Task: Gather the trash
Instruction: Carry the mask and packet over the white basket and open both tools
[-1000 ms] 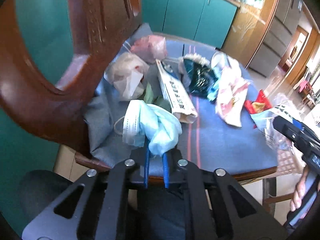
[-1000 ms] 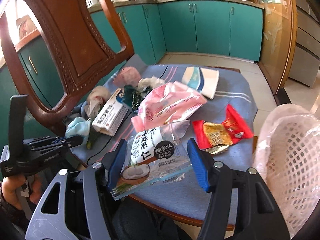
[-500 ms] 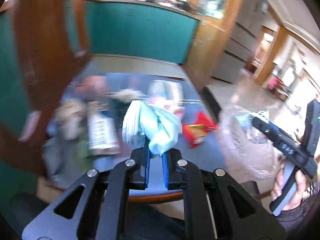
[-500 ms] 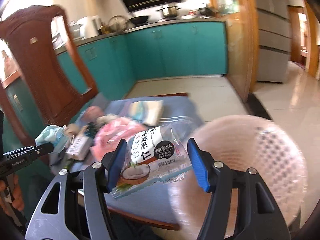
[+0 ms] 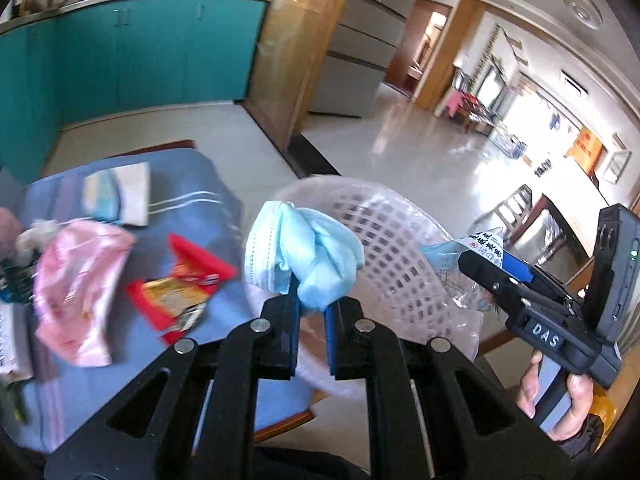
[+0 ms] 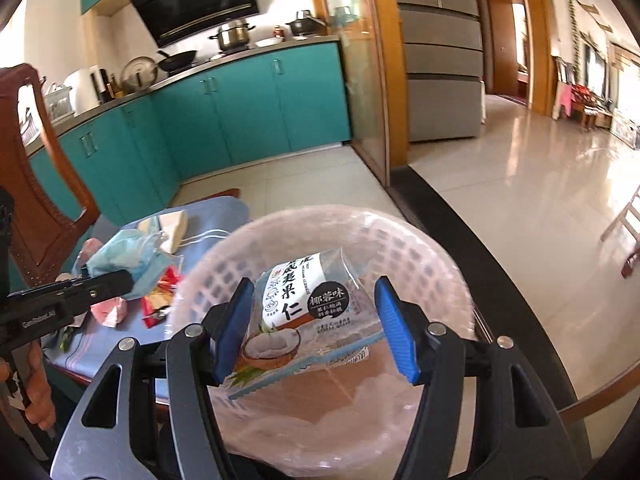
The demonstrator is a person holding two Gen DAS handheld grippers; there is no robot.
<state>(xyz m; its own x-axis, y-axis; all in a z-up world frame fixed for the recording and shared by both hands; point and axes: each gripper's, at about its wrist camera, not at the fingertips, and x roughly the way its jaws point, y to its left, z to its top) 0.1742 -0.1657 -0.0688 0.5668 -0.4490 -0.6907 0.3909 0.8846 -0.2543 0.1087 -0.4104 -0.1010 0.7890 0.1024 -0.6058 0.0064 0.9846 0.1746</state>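
Kitchen with teal cabinets (image 6: 248, 112), a black range hood (image 6: 196, 0) and pots on the counter. Glossy pale tiled floor (image 6: 520, 184) (strong daylight glare). Carved wooden chair (image 6: 36, 184); possibly a steel fridge (image 6: 440, 60).

basket (image 6: 400, 240) mouth open, chair back (image 6: 36, 184) left

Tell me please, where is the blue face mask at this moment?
The blue face mask is pinched in the left tool, in front of the pink mesh basket, to the right of the red wrapper.
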